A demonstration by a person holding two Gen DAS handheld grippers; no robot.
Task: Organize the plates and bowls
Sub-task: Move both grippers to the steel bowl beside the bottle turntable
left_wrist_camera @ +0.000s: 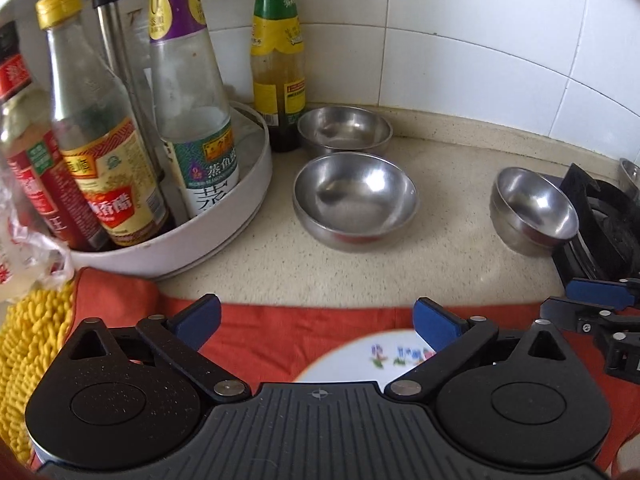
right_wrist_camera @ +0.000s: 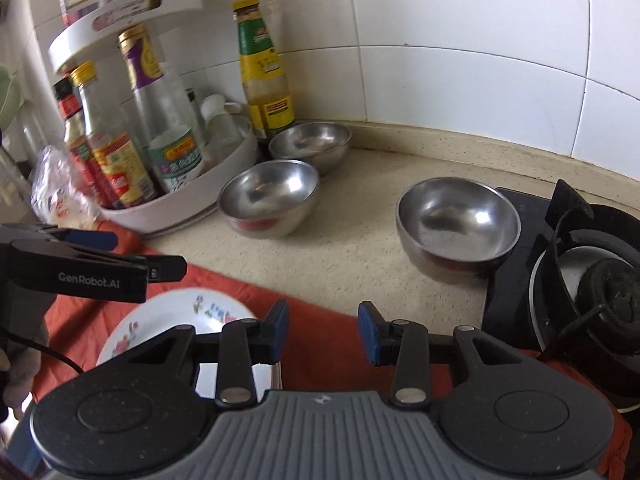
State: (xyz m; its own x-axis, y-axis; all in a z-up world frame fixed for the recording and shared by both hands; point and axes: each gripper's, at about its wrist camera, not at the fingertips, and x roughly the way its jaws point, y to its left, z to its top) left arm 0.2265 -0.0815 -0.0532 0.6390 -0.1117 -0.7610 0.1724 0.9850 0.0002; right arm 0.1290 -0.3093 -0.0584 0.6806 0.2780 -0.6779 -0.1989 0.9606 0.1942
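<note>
My orange cloth (left_wrist_camera: 304,320) covers the counter's (left_wrist_camera: 440,264) near edge, the flowered plate (right_wrist_camera: 176,316) lying on it. Three steel bowls (left_wrist_camera: 354,196) sit apart beyond. My left gripper (left_wrist_camera: 316,320) and right gripper (right_wrist_camera: 323,332) hover spread, holding nothing.

Your colours on the counter: steel, orange, white, speckled beige.

You face three silver steel bowls (right_wrist_camera: 456,220) on a beige speckled counter (right_wrist_camera: 352,248); the white plate (right_wrist_camera: 168,320) carries a pink, green and blue floral pattern and lies on an orange cloth (left_wrist_camera: 280,332). Your gripper pads (left_wrist_camera: 200,320) are blue on black arms. The bottle rack (left_wrist_camera: 224,216) is white, the wall tiles (right_wrist_camera: 460,40) white, the chenille mat (left_wrist_camera: 28,344) yellow.
</note>
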